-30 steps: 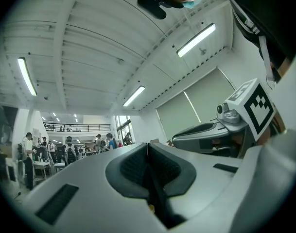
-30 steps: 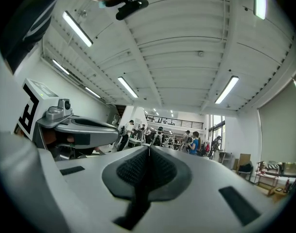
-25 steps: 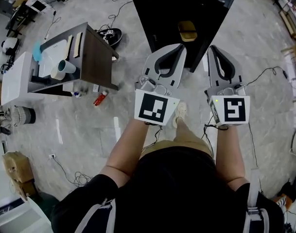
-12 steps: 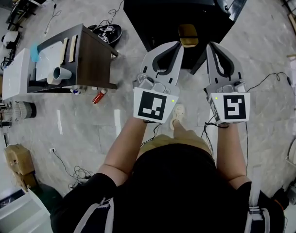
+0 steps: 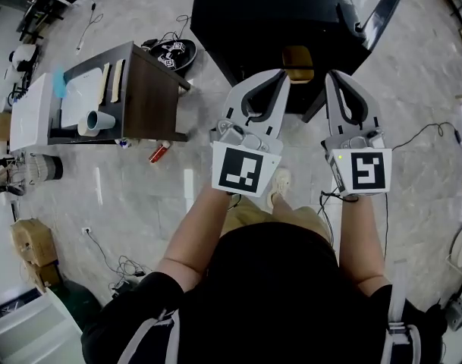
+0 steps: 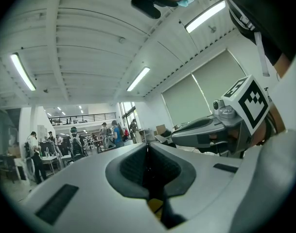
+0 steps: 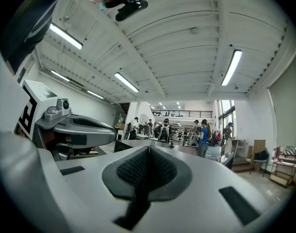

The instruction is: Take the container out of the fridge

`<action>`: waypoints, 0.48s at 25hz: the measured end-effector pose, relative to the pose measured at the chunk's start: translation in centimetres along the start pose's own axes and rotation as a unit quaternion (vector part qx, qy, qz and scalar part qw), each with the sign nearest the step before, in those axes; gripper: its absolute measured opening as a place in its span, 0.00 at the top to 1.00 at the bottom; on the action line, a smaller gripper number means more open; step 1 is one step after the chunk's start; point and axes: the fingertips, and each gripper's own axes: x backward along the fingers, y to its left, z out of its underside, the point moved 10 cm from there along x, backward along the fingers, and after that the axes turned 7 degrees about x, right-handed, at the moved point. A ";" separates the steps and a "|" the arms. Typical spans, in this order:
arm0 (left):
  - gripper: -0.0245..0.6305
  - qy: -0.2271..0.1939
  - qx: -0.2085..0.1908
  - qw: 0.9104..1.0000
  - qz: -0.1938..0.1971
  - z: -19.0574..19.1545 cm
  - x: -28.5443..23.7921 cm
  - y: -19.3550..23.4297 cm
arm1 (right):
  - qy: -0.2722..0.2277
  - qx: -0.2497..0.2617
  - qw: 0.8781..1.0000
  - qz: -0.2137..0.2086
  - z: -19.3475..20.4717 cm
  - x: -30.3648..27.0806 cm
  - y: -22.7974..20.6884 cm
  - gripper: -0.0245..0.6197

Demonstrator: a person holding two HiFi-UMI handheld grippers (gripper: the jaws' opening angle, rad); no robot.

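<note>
A black fridge (image 5: 268, 21) stands ahead on the floor with its door (image 5: 378, 17) swung open to the right. Inside its opening sits a tan container (image 5: 297, 58). My left gripper (image 5: 281, 75) is shut and empty, its tips just left of and below the container. My right gripper (image 5: 334, 76) is also shut and empty, just right of the container. In the left gripper view the jaws (image 6: 148, 147) press together, with a yellow patch (image 6: 155, 205) showing beneath them. In the right gripper view the jaws (image 7: 148, 149) are closed too.
A dark brown side table (image 5: 151, 93) stands to the left with a white tray and a paper cup (image 5: 98, 120) on it. A red can (image 5: 158, 153) lies on the floor by its foot. Cables trail over the marble floor. People stand far off in the hall.
The fridge and the container have drawn slightly closer to the gripper tips as the person moved forward. Both grippers stayed shut.
</note>
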 end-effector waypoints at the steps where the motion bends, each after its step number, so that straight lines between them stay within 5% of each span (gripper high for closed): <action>1: 0.92 0.000 0.001 1.000 0.000 0.2 -0.2 0.0 | 0.001 -0.001 1.000 0.000 0.3 -0.2 -0.1 0.90; 12: 0.92 0.012 0.008 1.000 0.022 1.7 -2.0 0.1 | 0.007 -0.007 1.000 -0.001 1.5 -0.7 -0.4 0.90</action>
